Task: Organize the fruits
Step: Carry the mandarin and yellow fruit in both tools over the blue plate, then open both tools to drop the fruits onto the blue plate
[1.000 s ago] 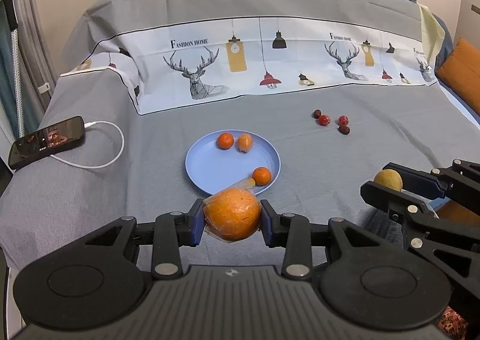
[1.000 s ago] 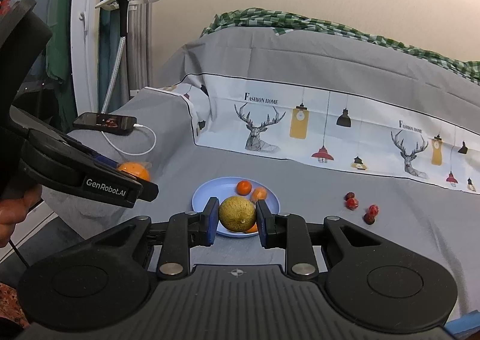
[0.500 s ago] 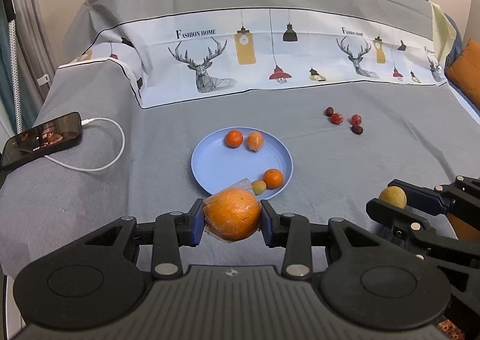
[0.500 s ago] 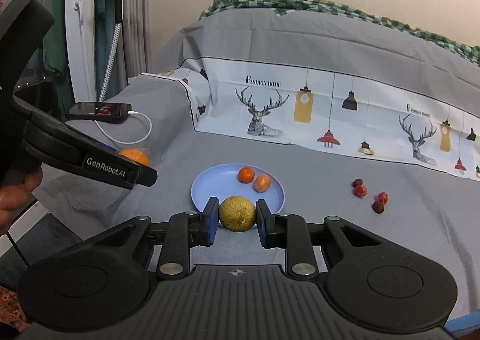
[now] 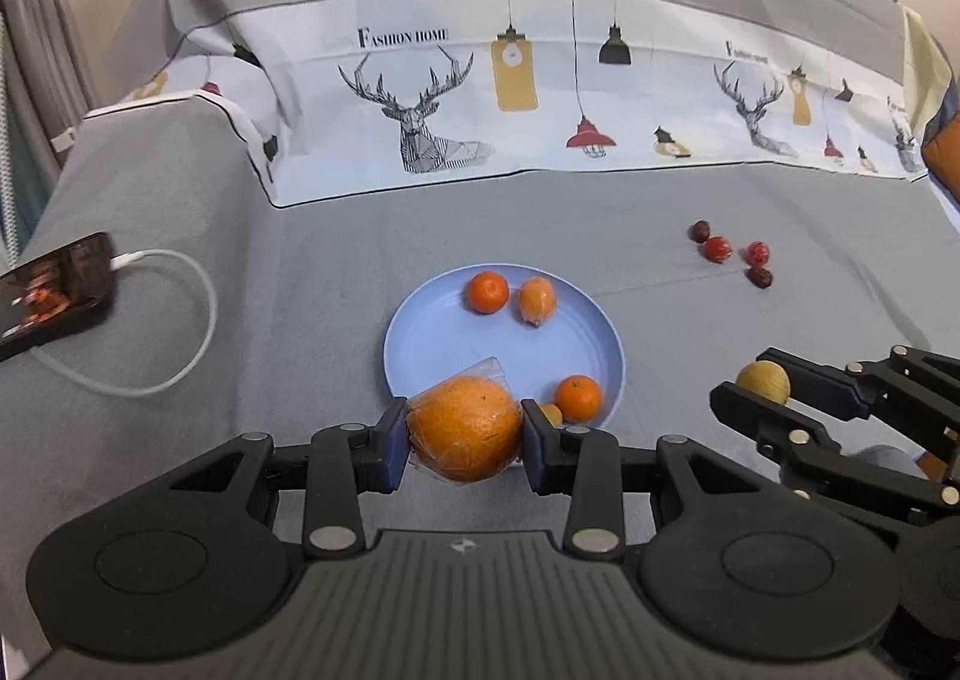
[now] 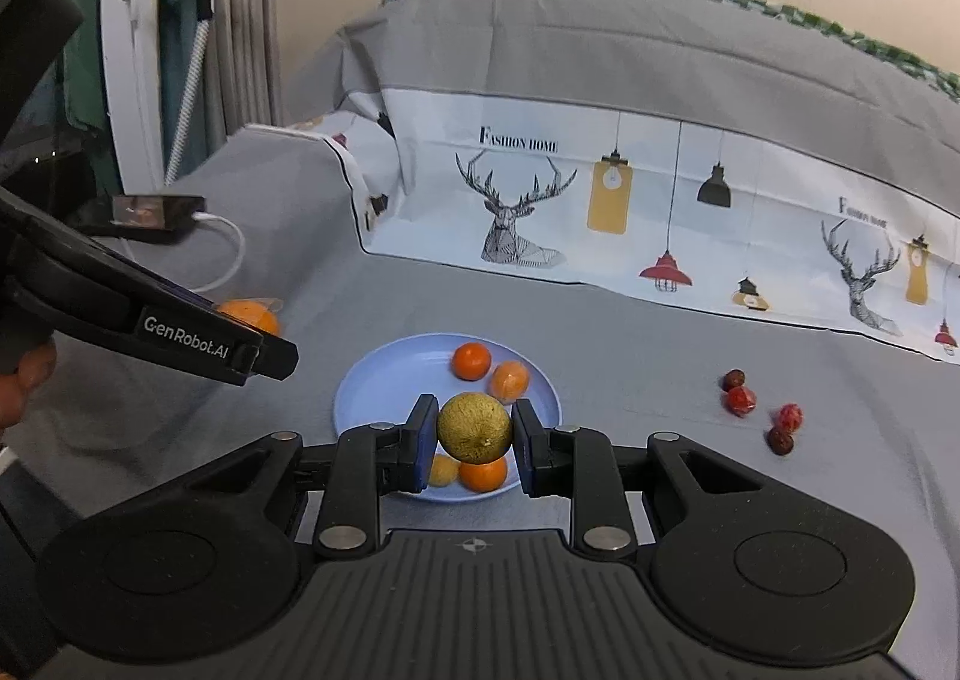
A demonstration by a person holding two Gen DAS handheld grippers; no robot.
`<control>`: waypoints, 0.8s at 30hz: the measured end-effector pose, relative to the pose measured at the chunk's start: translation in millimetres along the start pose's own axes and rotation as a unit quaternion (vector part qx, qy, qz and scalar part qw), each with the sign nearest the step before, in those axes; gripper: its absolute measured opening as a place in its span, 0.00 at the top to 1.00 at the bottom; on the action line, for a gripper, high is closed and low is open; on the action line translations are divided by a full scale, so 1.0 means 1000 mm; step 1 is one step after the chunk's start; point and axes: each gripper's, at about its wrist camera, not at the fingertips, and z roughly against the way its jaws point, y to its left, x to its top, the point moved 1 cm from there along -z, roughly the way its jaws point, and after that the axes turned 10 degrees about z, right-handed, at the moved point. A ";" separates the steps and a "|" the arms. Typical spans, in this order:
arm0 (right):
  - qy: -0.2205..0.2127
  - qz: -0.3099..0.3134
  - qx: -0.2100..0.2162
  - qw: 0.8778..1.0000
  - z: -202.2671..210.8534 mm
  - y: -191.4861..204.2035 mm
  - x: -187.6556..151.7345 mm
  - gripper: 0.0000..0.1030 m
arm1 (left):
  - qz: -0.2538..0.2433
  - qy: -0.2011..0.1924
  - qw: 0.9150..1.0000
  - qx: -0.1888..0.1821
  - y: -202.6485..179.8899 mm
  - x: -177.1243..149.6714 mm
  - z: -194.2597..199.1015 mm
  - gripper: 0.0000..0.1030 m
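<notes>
left fingers (image 5: 463, 443): clenched on the large orange (image 5: 465, 428), one pad on each flank; held just short of the near rim of the blue plate (image 5: 420, 338).
right fingers (image 6: 473, 436): clenched on the yellow-green fruit (image 6: 474, 427); from the right wrist view it hangs over the plate's near half.
step in hand: judged as carrying both fruits to the plate for set-down.
procedure: lower each fruit into a bare patch of the plate before letting go; the left half looks freest. bring one hand in at a time, as both converge on one dish.
caution: round fruit may roll off the shallow rim or knock the small oranges (image 5: 487, 291) already lying there; release low.
large orange: wrapped in clear film, a loose flap sticking up at the back; likely slippery.
yellow-green fruit: small, round, rough matt skin.
remaining: four small red fruits (image 5: 717, 248) lie on the bed (image 5: 300, 272), well apart from the plate.
</notes>
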 end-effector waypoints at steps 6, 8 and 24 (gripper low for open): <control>0.040 0.000 0.000 0.999 -0.064 -0.009 -0.006 0.73 | -0.005 0.027 1.000 0.012 0.003 0.015 -0.061 0.60; 0.057 -0.002 -0.002 0.998 -0.087 -0.012 -0.010 0.73 | -0.006 0.039 0.999 0.016 0.006 0.016 -0.082 0.60; 0.114 -0.016 0.015 0.993 -0.174 -0.024 -0.017 0.29 | 0.000 0.003 1.000 0.028 0.023 0.039 -0.123 0.00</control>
